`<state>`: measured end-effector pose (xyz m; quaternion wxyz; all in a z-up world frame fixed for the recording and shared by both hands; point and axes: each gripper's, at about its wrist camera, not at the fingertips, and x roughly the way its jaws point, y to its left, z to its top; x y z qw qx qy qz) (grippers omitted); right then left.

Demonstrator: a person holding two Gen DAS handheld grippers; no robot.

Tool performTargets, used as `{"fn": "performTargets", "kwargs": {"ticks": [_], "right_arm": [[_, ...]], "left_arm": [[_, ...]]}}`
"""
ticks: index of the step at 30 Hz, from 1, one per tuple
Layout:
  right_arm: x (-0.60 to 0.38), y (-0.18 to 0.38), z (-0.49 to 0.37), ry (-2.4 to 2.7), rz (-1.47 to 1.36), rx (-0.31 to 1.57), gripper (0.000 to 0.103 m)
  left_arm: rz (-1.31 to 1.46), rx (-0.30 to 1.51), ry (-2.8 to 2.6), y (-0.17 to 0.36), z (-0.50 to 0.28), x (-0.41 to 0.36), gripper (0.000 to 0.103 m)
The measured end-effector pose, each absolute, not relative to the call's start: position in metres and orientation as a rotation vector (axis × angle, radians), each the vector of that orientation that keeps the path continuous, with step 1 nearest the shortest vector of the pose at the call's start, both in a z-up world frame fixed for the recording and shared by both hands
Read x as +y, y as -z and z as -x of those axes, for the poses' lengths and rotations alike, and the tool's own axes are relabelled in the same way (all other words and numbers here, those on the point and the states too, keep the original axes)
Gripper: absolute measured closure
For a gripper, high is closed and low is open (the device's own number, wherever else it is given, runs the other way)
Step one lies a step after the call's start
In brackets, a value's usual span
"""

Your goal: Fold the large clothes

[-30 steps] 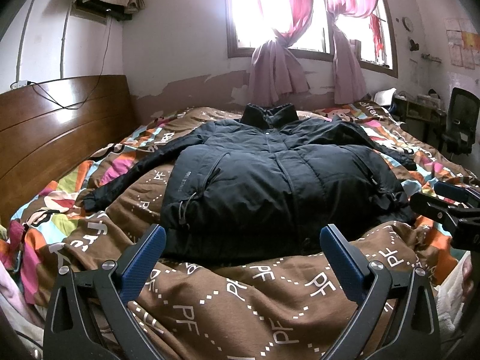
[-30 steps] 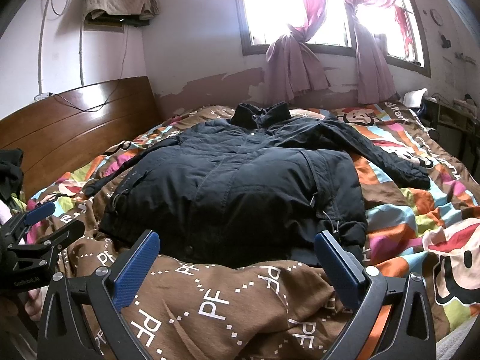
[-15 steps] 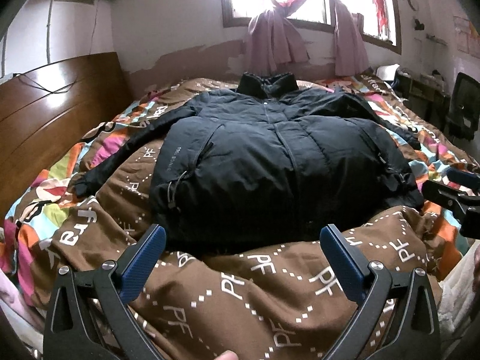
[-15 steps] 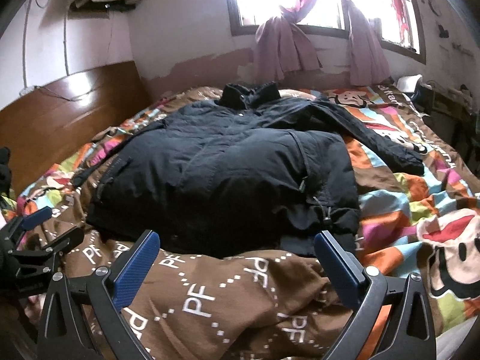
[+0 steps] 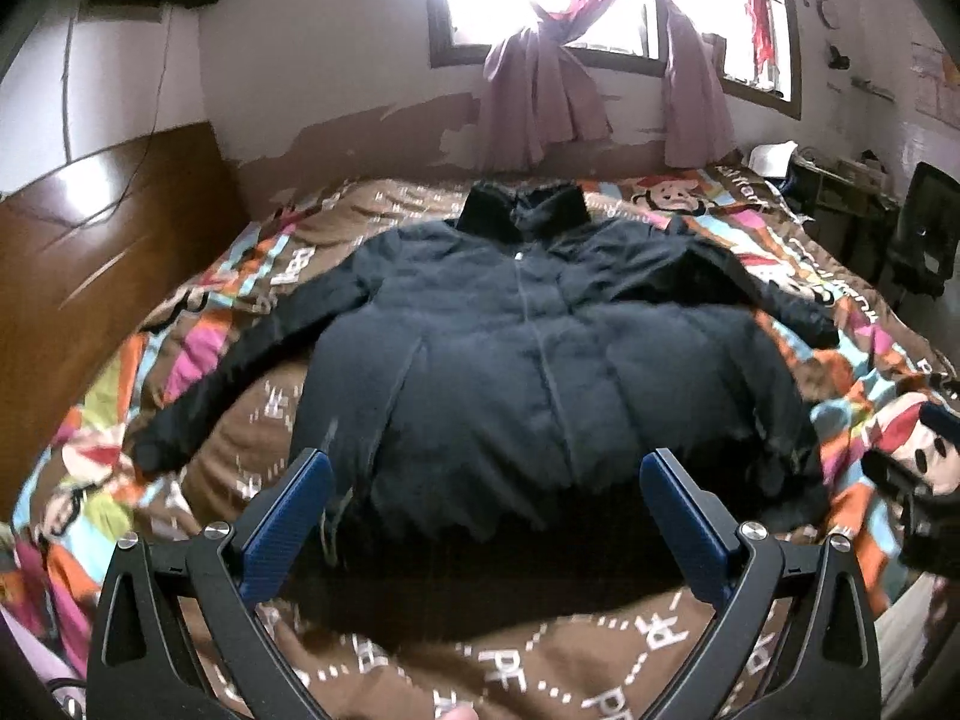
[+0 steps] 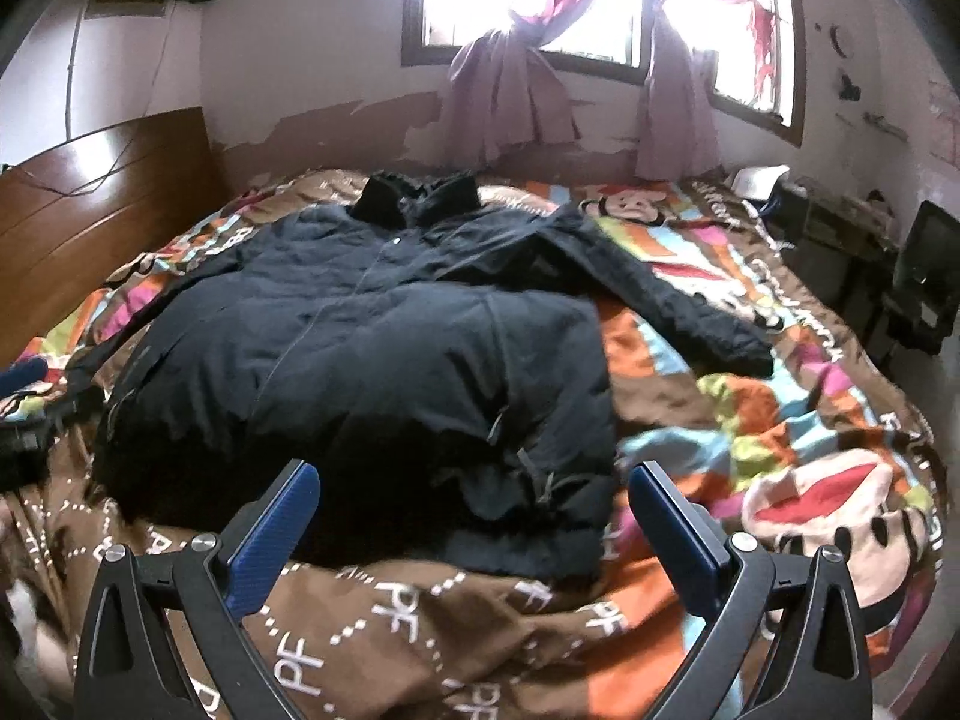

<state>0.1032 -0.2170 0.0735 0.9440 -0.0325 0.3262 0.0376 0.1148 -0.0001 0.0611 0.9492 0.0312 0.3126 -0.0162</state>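
Observation:
A black padded jacket [image 5: 528, 360] lies flat, front up, on the bed, collar toward the window and both sleeves spread outward. My left gripper [image 5: 486, 492] hovers open just above the jacket's near hem, left of middle. In the right wrist view the same jacket [image 6: 372, 354] fills the left and centre, its right sleeve [image 6: 672, 306] stretched over the quilt. My right gripper [image 6: 474, 504] is open over the hem's right corner. Neither gripper holds anything. The other gripper shows at the right edge of the left wrist view and the left edge of the right wrist view.
A colourful cartoon-print quilt [image 6: 810, 480] covers the bed, bunched in brown folds [image 5: 540, 660] near me. A wooden headboard [image 5: 90, 258] stands at the left. The window with pink curtains [image 5: 540, 90] is behind. A dark chair [image 6: 924, 276] and cluttered desk sit at the right.
Both grippers have moved forward and dipped toward the jacket's near hem, which now looms larger in both views. Both stay open. The jacket has not moved.

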Motion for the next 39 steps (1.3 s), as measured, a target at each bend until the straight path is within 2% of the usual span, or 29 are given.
{"fn": "performTargets", "kwargs": {"ticks": [14,24,31,39], "right_arm": [[-0.247,-0.121,-0.109,-0.050,0.092,0.589,0.000],[-0.273,-0.188,-0.130,-0.130,0.109,0.695,0.000],[-0.308,-0.213,-0.191,-0.089,0.067,0.780,0.000],[-0.361,-0.171,-0.322,0.087,-0.162,0.838,0.000]], "left_arm": [[-0.227,0.598,0.092,-0.153,-0.153,-0.051,0.002],[-0.212,0.561,0.160,-0.191,-0.165,-0.077,0.002],[-0.249,0.553,0.159,-0.187,-0.208,-0.081,0.002],[-0.247,0.577,0.149,-0.143,-0.298,-0.072,0.002]]}}
